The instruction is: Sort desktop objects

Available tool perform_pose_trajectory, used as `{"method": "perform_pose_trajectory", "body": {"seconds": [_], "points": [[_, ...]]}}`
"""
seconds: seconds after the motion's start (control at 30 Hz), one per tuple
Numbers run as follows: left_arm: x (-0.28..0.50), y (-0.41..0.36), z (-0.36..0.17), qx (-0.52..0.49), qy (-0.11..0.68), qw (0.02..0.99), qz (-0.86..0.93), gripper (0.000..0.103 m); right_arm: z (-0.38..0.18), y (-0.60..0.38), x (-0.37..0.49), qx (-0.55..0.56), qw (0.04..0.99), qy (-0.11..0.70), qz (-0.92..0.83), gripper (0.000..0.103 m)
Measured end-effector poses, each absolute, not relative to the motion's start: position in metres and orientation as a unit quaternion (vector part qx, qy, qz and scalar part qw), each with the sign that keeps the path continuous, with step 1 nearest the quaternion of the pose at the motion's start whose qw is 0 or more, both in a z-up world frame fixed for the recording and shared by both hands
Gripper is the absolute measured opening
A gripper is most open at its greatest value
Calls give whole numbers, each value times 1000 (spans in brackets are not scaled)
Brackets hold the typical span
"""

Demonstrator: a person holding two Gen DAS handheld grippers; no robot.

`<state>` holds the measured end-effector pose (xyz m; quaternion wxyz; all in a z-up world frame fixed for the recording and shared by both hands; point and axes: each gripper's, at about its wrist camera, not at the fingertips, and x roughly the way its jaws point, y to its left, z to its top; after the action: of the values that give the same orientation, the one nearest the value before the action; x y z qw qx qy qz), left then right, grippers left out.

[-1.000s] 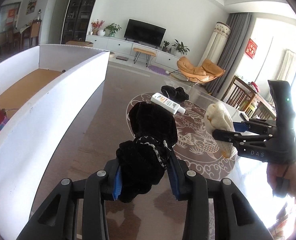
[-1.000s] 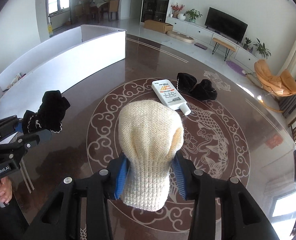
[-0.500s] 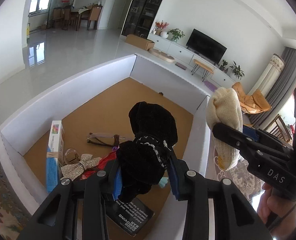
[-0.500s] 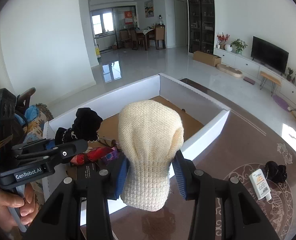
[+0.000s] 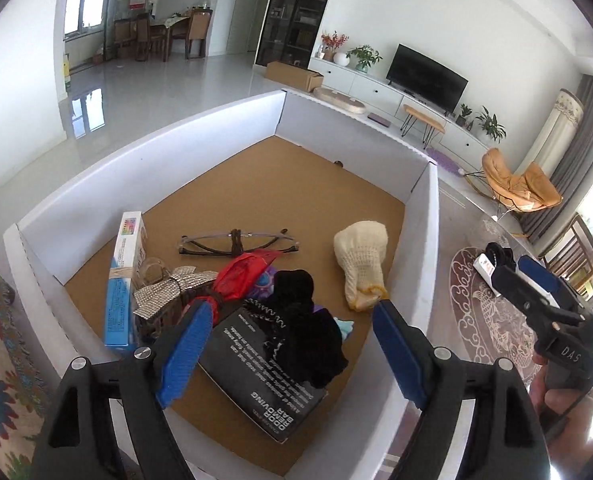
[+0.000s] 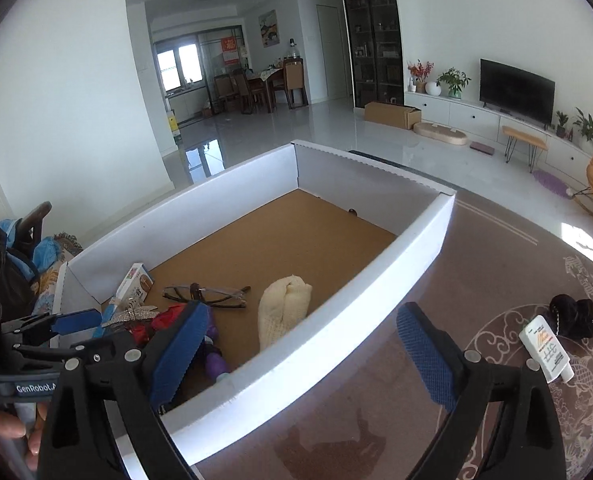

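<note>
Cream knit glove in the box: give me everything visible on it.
The cream knit glove is a soft, ribbed-looking knit, bunched into a lump, with a yellowish trim at its cuff end. It lies flat on the brown cardboard floor of the white box, near the wall on the table side, apart from the folded glasses and the black cloth item. Nothing grips it; the right wrist view shows it lying free.

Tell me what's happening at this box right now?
A person with a gripper in each hand is sorting items into the white box. Both the left gripper and right gripper have their jaws opening with nothing between them. The black fabric piece and cream knit glove lie inside. A white tube waits on the table.
</note>
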<state>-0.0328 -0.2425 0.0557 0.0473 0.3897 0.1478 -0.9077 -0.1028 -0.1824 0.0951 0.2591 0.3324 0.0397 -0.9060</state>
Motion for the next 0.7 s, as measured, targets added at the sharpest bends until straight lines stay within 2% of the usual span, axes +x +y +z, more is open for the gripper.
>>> {"method": "perform_pose_trajectory", "body": {"seconds": [0.07,0.13,0.17,0.2,0.3,0.43,0.57,0.7], "points": [[-27,-216,70,374,129,14,-918,82,84,-138,-83,326,226,55,-917,103],[-24,-181,83,364,108,-30,-925,86,66,-87,-68,339,183,84,-919,103],[-24,-159,84,363,96,-52,-926,97,55,-62,-61,355,160,92,-917,103],[-26,-136,84,363,84,-71,-925,103,43,-37,-56,373,138,92,-913,103],[-37,-74,65,383,37,-103,-917,103,20,45,-43,423,70,66,-901,103],[-61,-13,14,441,-20,-99,-892,103,3,112,-23,437,16,27,-899,103],[-70,14,-18,460,-62,-87,-882,103,-4,135,-22,443,6,5,-897,103],[-71,13,-30,459,-65,-82,-882,103,0,141,-55,430,-4,8,-903,103]]}}
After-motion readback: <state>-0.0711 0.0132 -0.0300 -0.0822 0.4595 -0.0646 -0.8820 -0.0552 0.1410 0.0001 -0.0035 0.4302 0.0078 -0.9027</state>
